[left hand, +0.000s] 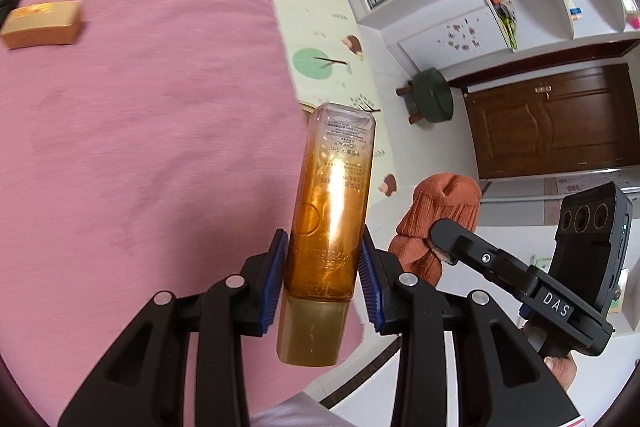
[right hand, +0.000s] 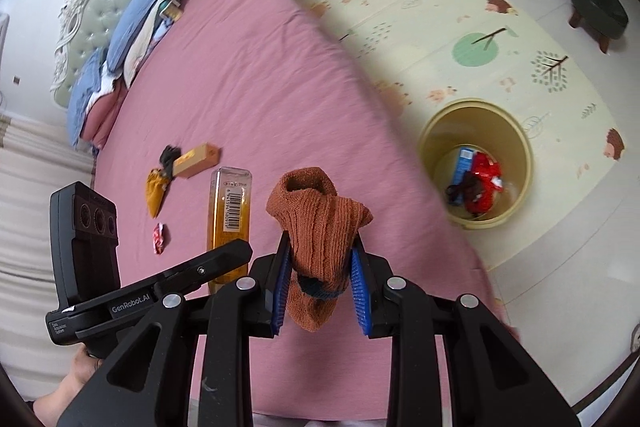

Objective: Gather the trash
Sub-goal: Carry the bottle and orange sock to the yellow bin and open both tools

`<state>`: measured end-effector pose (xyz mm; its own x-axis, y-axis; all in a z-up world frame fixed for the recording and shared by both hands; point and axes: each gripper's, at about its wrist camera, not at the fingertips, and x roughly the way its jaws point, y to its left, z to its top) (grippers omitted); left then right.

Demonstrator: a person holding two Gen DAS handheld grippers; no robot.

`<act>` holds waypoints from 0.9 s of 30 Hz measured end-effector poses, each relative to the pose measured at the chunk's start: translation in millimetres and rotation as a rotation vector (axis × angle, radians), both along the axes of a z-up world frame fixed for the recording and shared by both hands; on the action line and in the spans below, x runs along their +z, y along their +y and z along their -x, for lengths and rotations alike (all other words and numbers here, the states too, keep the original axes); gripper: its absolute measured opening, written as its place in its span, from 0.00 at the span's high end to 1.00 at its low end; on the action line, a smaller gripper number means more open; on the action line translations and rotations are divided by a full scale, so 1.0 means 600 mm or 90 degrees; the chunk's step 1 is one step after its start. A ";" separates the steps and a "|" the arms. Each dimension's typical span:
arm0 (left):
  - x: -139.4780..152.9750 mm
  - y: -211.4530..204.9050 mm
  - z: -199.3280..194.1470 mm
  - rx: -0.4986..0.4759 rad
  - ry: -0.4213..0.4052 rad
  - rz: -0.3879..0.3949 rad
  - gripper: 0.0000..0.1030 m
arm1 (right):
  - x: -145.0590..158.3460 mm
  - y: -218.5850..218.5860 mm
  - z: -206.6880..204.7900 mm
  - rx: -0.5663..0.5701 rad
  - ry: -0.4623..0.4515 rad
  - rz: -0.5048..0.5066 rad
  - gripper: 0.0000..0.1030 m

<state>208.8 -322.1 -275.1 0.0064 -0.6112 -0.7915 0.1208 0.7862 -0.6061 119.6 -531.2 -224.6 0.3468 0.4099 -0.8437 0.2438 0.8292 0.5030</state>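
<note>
Both loads look dicey to me: left gripper (left hand: 323,283) pinches the amber bottle (left hand: 330,211) low, right gripper (right hand: 320,291) clamps the rust sock (right hand: 320,227), so either could slip short of the yellow bin (right hand: 516,143), esp. the top-heavy btl.

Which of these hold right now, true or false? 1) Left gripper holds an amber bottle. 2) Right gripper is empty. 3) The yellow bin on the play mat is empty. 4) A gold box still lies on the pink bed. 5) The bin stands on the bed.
1) True: the left gripper is shut on the amber bottle.
2) False: the right gripper is shut on an orange knitted sock.
3) False: the yellow bin already holds a blue carton and a red wrapper.
4) True: the gold box lies on the pink bed.
5) False: the bin stands on the play mat beside the bed.
</note>
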 end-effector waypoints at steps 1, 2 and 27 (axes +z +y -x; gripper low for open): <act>-0.003 -0.014 -0.002 -0.004 0.003 0.002 0.66 | -0.002 -0.014 0.002 -0.006 0.000 0.001 0.74; -0.006 -0.031 -0.004 -0.008 0.007 0.002 0.66 | -0.004 -0.032 0.002 -0.013 0.001 0.001 0.74; -0.052 -0.310 -0.120 -0.155 0.009 -0.058 0.27 | -0.065 -0.268 -0.059 -0.129 0.022 0.051 0.52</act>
<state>281.0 -507.8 -306.4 -0.1436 -0.5196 -0.8422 0.3054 0.7862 -0.5372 155.2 -691.7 -263.4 0.3860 0.2661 -0.8833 0.4247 0.7988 0.4262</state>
